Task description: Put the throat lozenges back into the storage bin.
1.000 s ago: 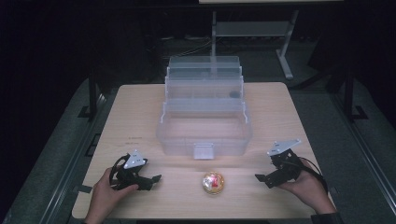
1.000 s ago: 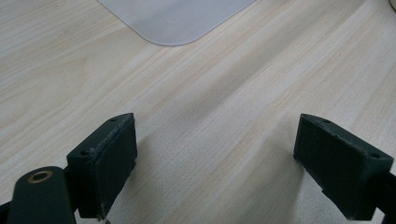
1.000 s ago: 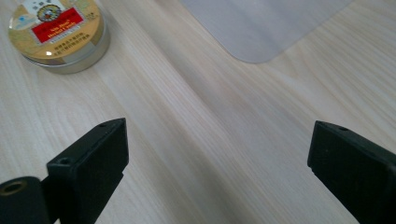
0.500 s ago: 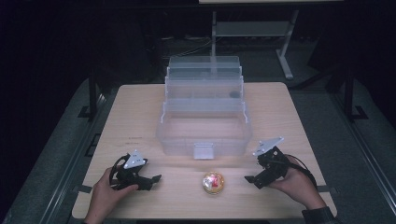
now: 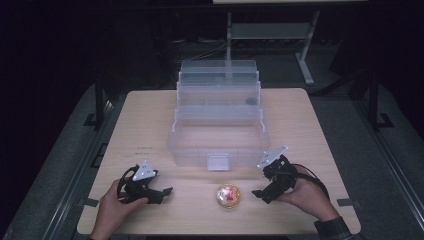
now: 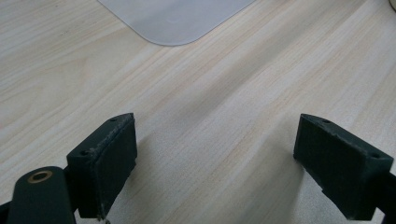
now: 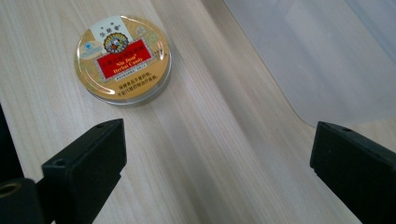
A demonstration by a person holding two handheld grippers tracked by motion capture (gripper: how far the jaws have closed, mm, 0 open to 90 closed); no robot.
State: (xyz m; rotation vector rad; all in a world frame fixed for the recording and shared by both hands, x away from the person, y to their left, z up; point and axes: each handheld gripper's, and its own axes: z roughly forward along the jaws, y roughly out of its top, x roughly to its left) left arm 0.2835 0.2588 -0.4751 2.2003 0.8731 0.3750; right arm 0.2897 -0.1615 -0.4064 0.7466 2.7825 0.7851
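A round gold tin (image 5: 228,195) with a red label lies flat on the wooden table, just in front of a clear tiered plastic box (image 5: 218,120). My right gripper (image 5: 261,196) hovers low at the tin's right, apart from it. In the right gripper view the tin (image 7: 122,58) lies ahead and to the left of the jaws, and the right gripper (image 7: 219,158) is open; its jaws have just been opening wider, with only bare wood between them. At the front left my left gripper (image 5: 163,194) rests on the table, also open (image 6: 215,154) over bare wood.
The clear box stands open with stepped trays, and a small dark item (image 5: 250,101) sits in an upper tray. Its rounded corner (image 6: 173,18) lies ahead of the left jaws, and its wall (image 7: 327,60) to the right of the right jaws. A metal stand (image 5: 270,30) rises behind the table.
My right gripper has moved left along the table's front toward the tin. The left gripper and the tin have stayed where they were.
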